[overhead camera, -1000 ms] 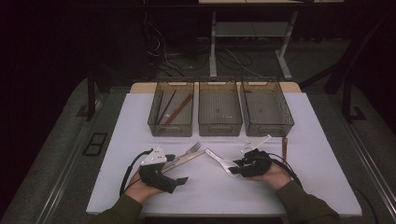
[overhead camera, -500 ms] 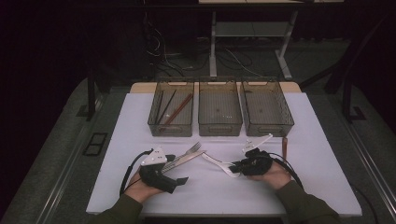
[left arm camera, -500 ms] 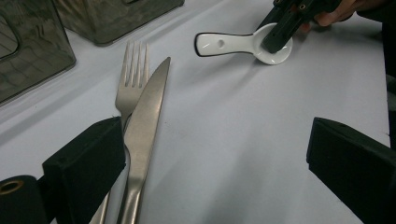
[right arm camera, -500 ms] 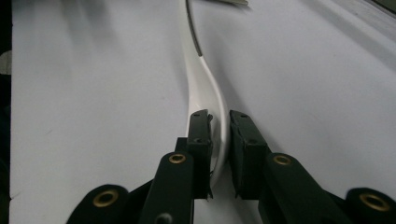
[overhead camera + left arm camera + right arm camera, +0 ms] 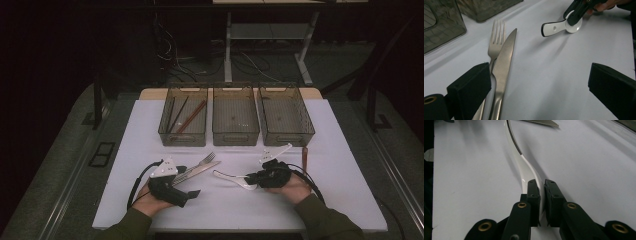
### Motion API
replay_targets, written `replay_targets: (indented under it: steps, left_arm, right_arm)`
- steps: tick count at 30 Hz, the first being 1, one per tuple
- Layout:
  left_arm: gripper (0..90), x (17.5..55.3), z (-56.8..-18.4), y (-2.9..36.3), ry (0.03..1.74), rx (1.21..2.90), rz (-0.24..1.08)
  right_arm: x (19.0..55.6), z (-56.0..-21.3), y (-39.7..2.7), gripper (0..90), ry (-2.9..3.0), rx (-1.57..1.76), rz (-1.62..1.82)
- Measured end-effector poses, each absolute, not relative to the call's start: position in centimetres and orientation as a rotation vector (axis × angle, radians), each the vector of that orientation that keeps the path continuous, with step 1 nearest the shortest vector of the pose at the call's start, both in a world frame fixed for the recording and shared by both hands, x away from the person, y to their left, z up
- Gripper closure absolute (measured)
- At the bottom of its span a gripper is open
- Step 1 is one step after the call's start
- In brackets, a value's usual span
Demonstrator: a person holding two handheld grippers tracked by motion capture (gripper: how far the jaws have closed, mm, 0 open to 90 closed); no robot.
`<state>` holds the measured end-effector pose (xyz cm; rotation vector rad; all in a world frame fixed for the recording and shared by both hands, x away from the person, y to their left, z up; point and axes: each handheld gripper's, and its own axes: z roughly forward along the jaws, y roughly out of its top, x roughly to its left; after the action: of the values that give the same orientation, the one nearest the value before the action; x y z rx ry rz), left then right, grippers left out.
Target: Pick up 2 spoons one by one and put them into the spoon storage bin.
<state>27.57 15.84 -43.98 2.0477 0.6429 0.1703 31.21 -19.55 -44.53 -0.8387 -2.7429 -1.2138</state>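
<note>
A white ceramic soup spoon [image 5: 235, 178] lies on the white table [image 5: 340, 150], in front of three clear bins [image 5: 235, 116]. The right gripper [image 5: 542, 195] has just been closing, and its jaws now pinch the thin rim of the spoon's bowl. That narrow, glossy edge could slip free or swing downward when lifted. The left gripper [image 5: 192, 192] rests with jaws wide apart beside a fork [image 5: 495, 42] and knife [image 5: 505, 60], holding nothing.
</note>
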Motion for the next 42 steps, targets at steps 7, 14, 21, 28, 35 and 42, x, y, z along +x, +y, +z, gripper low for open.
replay_targets:
  steps: [7, 14, 21, 28, 35, 42]
  left_arm:
    - [3.6, 27.6, -43.9, 15.9, 0.648, 2.039, 0.167]
    - [3.6, 27.6, -43.9, 15.8, 0.646, 2.040, 0.164]
    - [3.6, 27.6, -43.9, 15.8, 0.646, 2.041, 0.161]
    - [3.6, 27.7, -43.9, 15.7, 0.645, 2.041, 0.160]
    - [3.6, 27.7, -43.9, 15.6, 0.647, 2.040, 0.162]
    - [3.6, 27.7, -43.9, 15.6, 0.645, 2.039, 0.161]
  right_arm:
    - [31.3, -44.2, -19.7, 82.6, -2.750, -0.847, -1.226]
    - [31.5, -43.5, -20.3, 82.5, -2.753, -0.879, -1.258]
    - [31.7, -43.1, -20.6, 82.5, -2.753, -0.897, -1.272]
    - [32.1, -42.2, -21.1, 82.5, -2.746, -0.918, -1.311]
    - [32.5, -41.2, -21.7, 82.5, -2.728, -0.950, -1.356]
    - [33.2, -40.2, -22.0, 82.5, -2.730, -0.959, -1.394]
